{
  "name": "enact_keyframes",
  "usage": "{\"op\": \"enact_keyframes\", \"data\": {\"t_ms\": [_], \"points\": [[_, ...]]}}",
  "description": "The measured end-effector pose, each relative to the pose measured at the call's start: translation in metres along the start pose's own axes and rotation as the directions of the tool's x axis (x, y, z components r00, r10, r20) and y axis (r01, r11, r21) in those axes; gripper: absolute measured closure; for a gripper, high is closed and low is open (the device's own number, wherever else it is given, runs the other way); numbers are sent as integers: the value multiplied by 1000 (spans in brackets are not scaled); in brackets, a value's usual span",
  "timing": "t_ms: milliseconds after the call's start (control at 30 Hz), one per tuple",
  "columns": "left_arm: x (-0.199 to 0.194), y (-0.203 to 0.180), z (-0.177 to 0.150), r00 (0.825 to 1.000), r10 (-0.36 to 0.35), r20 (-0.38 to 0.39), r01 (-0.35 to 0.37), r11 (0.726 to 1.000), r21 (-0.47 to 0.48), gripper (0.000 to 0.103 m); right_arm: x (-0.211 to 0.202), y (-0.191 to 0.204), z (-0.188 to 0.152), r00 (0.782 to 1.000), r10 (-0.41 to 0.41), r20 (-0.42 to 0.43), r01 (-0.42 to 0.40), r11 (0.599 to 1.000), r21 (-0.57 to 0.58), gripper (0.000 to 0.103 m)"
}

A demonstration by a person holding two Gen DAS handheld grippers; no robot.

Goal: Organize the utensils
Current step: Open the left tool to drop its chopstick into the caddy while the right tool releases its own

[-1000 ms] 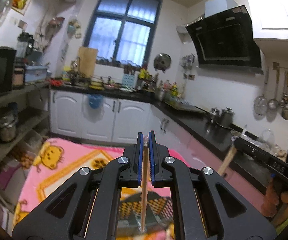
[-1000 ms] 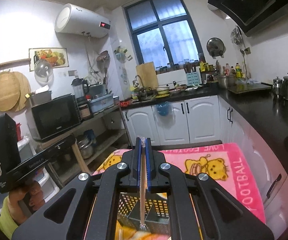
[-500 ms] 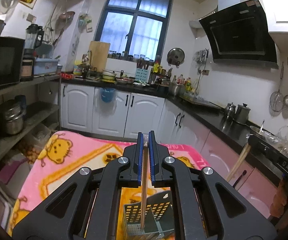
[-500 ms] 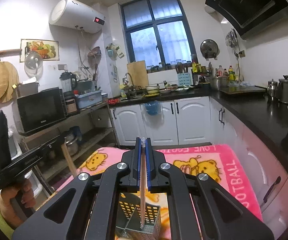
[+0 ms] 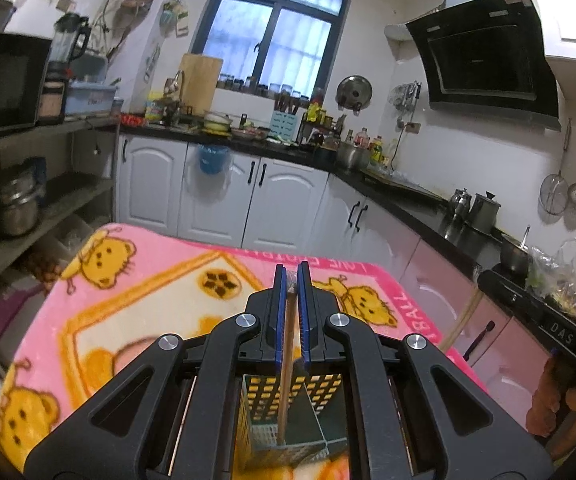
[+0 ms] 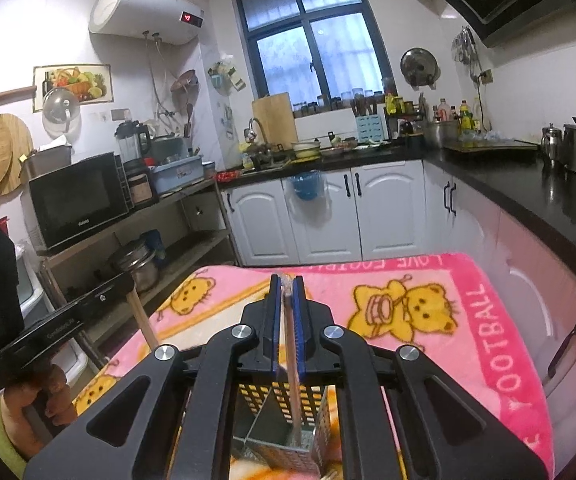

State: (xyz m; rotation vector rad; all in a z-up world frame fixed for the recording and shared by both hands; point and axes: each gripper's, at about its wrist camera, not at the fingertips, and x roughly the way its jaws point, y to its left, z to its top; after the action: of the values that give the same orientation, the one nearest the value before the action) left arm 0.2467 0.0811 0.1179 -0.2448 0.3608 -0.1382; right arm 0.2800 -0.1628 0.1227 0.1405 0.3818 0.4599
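My left gripper [image 5: 291,276] is shut on a wooden chopstick [image 5: 286,380]. The stick hangs down into a compartment of the perforated metal utensil holder [image 5: 328,392] right below. My right gripper [image 6: 287,280] hovers over the same holder [image 6: 320,432]. Its jaws are opening, and a second chopstick [image 6: 293,380] stands loose and slightly tilted between them, with its lower end inside a compartment. Each view also catches the other gripper at its edge, held in a hand.
The holder stands on a pink bear-print blanket [image 5: 128,280] covering a table. A shelf rack with a microwave [image 6: 76,200] and pots runs along the left. The black counter [image 6: 528,184] and white cabinets run along the right and the back.
Both grippers have sunk toward the holder, and the chopstick ends now reach down into its compartments. The right jaws have parted a little around their chopstick; the left stays clamped.
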Motion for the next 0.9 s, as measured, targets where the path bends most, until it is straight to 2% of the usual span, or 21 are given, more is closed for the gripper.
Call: {"op": "enact_keyframes", "data": {"t_ms": [67, 133, 200, 267, 367, 600, 733, 900], "points": [[2, 3, -3, 1000, -1, -14, 1, 1000, -12, 100, -1, -4, -5, 1000, -9, -7, 9, 1000, 14, 64], [3, 7, -7, 1000, 4, -27, -4, 1000, -14, 100, -3, -8, -9, 1000, -12, -13, 12, 1000, 25, 64], [1, 8, -11, 999, 9, -31, -10, 1000, -14, 95, -5, -12, -14, 1000, -19, -21, 19, 999, 39, 60], [-1, 11, -14, 999, 10, -37, -11, 1000, -22, 70, -7, -18, -20, 999, -31, -29, 33, 998, 52, 58], [-6, 13, -19, 999, 13, -42, -13, 1000, -20, 66, -10, -23, -27, 998, -41, -46, 44, 997, 65, 57], [-16, 16, -35, 997, 25, -69, -26, 1000, -9, 45, -17, -30, -46, 994, -60, -87, 66, 995, 70, 54], [-22, 17, -43, 996, 19, -83, -20, 1000, -9, 42, -23, -29, -56, 992, -68, -103, 75, 995, 62, 49], [-30, 14, -52, 996, 23, -81, -23, 1000, 4, 31, -31, -25, -68, 990, -80, -113, 85, 996, 37, 47]]}}
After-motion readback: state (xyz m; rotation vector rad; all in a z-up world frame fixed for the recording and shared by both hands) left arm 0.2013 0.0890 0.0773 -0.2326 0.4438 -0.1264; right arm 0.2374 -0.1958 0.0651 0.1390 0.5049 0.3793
